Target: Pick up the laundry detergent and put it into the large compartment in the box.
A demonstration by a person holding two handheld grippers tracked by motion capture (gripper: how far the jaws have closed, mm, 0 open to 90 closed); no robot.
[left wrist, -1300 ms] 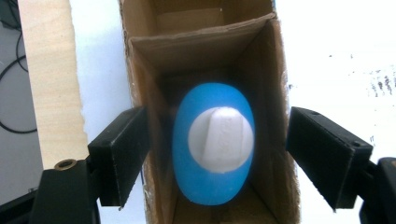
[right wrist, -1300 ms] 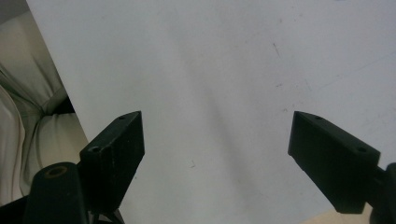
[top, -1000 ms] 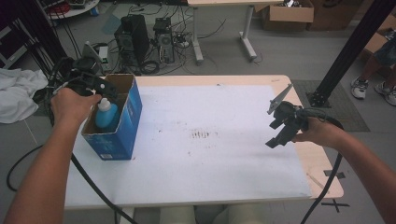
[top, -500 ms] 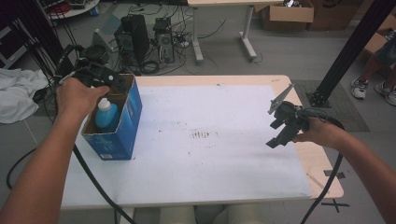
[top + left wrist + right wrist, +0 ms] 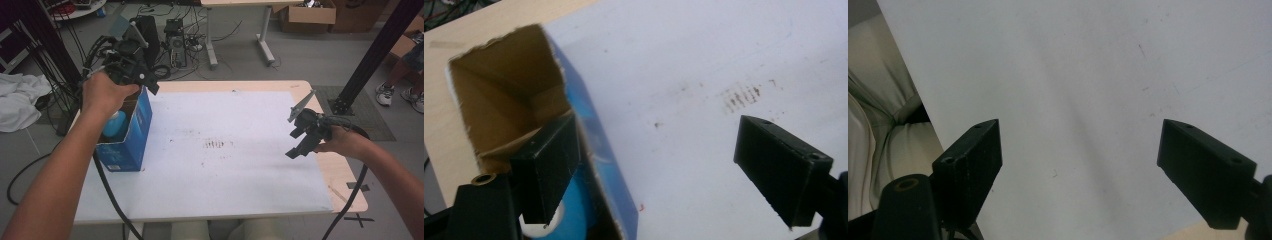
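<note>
An open blue cardboard box (image 5: 127, 142) stands at the left edge of the white sheet (image 5: 235, 175), with a light blue bottle (image 5: 115, 125) inside it. My left gripper (image 5: 142, 75) hovers open above the box's far end, holding nothing. In the left gripper view the box's brown inside (image 5: 506, 100) and the bottle (image 5: 576, 207) lie under the left jaw, while the right jaw hangs over the sheet (image 5: 684, 60). My right gripper (image 5: 296, 142) is open and holds nothing, a little above the sheet's right side (image 5: 1073, 75).
The wooden table (image 5: 345, 185) shows past the sheet at the right. Computer towers (image 5: 175, 32) and cables sit on the floor behind. A black post (image 5: 375, 55) rises at the right, a white cloth (image 5: 20, 107) lies at the left, and a person's shoes (image 5: 385, 92) are at the far right.
My left gripper has lifted up out of the box and back toward the far side, leaving the bottle inside. The right gripper has stayed put.
</note>
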